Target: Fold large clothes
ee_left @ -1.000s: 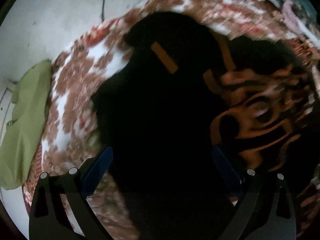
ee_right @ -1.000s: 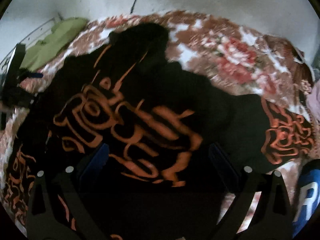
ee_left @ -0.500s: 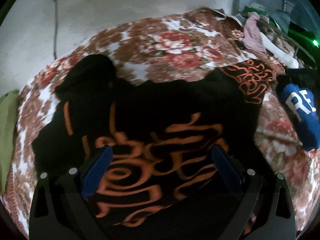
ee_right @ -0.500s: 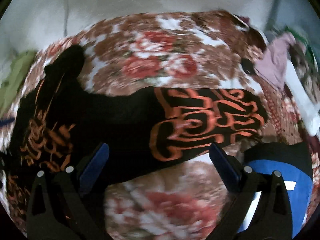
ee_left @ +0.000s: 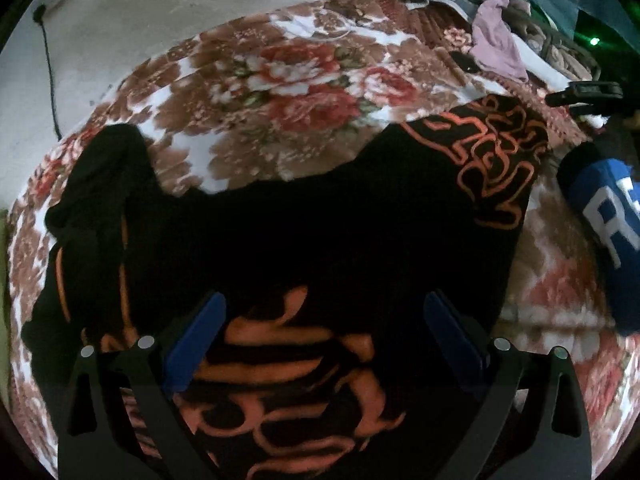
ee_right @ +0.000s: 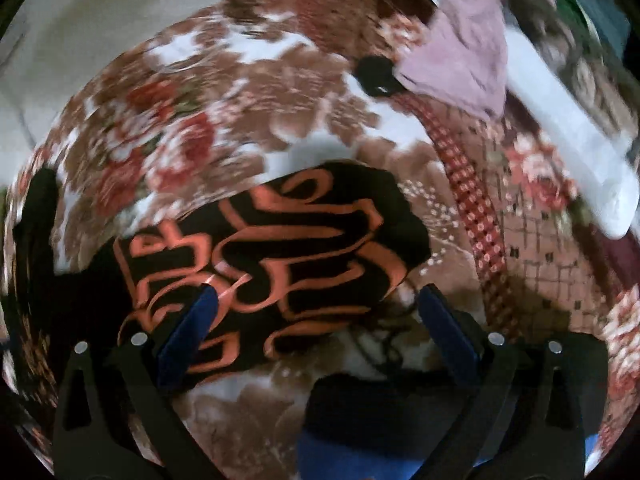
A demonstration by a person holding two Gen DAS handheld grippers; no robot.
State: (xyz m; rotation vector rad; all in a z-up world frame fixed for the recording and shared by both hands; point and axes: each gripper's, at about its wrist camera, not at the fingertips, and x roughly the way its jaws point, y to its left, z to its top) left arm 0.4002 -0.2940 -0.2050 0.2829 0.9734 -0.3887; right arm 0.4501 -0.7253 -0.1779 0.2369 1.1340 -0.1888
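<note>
On the floral blanket [ee_left: 304, 80]: black garment [ee_left: 304, 232] with orange pattern, spread flat.
Left gripper [ee_left: 320, 336] over its printed body, right gripper [ee_right: 316, 320] above the patterned sleeve end [ee_right: 288, 248], both spread wide, grasping nothing. Bare blanket beyond the top edge. Blue fabric [ee_left: 608, 232] at right, lettered "R", remainder cut off.

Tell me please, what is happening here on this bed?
A person holds a hand-held gripper in each hand above a black garment with orange print, which lies spread on a floral blanket. The left hand-held gripper is open over the garment's body. The right hand-held gripper is open near the end of its printed sleeve. Neither grips the cloth. A blue garment lies to the right.
</note>
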